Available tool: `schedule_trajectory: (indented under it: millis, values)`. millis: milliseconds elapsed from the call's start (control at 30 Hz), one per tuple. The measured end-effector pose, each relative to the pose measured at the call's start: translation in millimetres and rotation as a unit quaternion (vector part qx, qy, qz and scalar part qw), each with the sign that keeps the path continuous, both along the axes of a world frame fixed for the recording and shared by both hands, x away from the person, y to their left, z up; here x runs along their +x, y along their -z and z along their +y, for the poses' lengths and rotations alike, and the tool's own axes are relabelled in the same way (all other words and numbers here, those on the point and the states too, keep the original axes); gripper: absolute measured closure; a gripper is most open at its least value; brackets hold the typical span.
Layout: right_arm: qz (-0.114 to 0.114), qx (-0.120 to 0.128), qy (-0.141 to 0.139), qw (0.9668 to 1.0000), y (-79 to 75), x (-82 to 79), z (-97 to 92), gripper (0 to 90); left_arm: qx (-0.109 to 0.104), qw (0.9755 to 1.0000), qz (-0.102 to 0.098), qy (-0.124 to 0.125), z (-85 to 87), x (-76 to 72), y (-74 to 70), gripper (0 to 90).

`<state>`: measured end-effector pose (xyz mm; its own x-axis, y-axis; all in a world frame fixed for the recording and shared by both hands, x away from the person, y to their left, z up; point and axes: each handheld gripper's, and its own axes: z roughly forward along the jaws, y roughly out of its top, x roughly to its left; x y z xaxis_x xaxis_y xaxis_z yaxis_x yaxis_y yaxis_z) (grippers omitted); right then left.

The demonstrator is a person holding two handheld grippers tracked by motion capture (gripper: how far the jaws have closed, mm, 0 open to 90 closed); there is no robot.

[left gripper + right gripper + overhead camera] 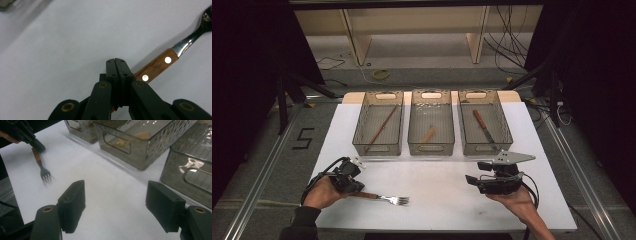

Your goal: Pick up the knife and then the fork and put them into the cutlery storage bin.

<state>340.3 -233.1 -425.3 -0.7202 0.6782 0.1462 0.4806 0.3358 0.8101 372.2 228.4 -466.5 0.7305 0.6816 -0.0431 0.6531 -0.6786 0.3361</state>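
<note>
White paper covers the tabletop (442, 180), with three clear bins in a row at its far side and dark floor and cables beyond.

At the left, we see the left hand-held gripper (117, 65) with its jaws pressed together at the end of the fork (384, 198), which lies flat on the paper near the front edge, tines pointing right. From the left gripper view we cannot tell for certain whether the wooden handle is pinched or simply lies under the closed jaws; the tips look shut with nothing between them. If a lift is meant, we judge it wise to reopen, straddle the handle near its rivets, and close squarely so the fork does not swing.

Further right, the left bin (378, 123) holds a long stick, the middle bin (431, 122) a short wooden piece, and the right bin (484, 121) a knife. Which bin suits the fork we cannot say.

At the right, the right hand-held gripper (115, 206) hovers over bare paper, jaws wide apart and empty. We would keep it clear of the fork's path.
</note>
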Motion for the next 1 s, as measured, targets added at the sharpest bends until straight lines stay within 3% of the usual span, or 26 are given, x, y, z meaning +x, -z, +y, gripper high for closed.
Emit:
schedule_trajectory:
  millis: [233,367,533,600,667,767,1000]
  values:
    - [0.001,0.001,-0.002,1.0,0.7,-1.7,-0.1,32.8,0.001,0.9999,0.015,0.008,5.3,-10.4,-3.5,88.7]
    - [0.002,0.001,-0.003,1.0,1.3,-1.8,0.5,32.8,-0.001,0.9999,0.008,0.012,5.4,-11.3,-6.2,86.6]
    - [0.002,0.002,-0.001,1.0,0.8,-2.0,0.0,32.8,-0.011,0.9998,-0.007,0.016,7.9,-13.5,-14.8,71.2]
    - [0.003,0.002,-0.002,1.0,0.9,-1.9,-0.1,32.8,-0.017,0.9995,-0.007,0.026,10.4,-15.2,-19.3,60.6]
    - [0.003,0.002,-0.002,1.0,1.0,-1.8,-0.1,32.8,-0.016,0.9992,-0.003,0.036,11.3,-17.8,-21.4,48.6]
    - [0.003,0.002,-0.004,1.0,1.0,-1.7,0.1,32.8,-0.004,0.9985,-0.002,0.055,11.5,-20.1,-19.5,37.6]
    - [0.004,0.003,-0.005,1.0,1.0,-1.7,0.3,32.7,0.026,0.9946,0.011,0.099,5.7,-21.6,-6.8,30.4]
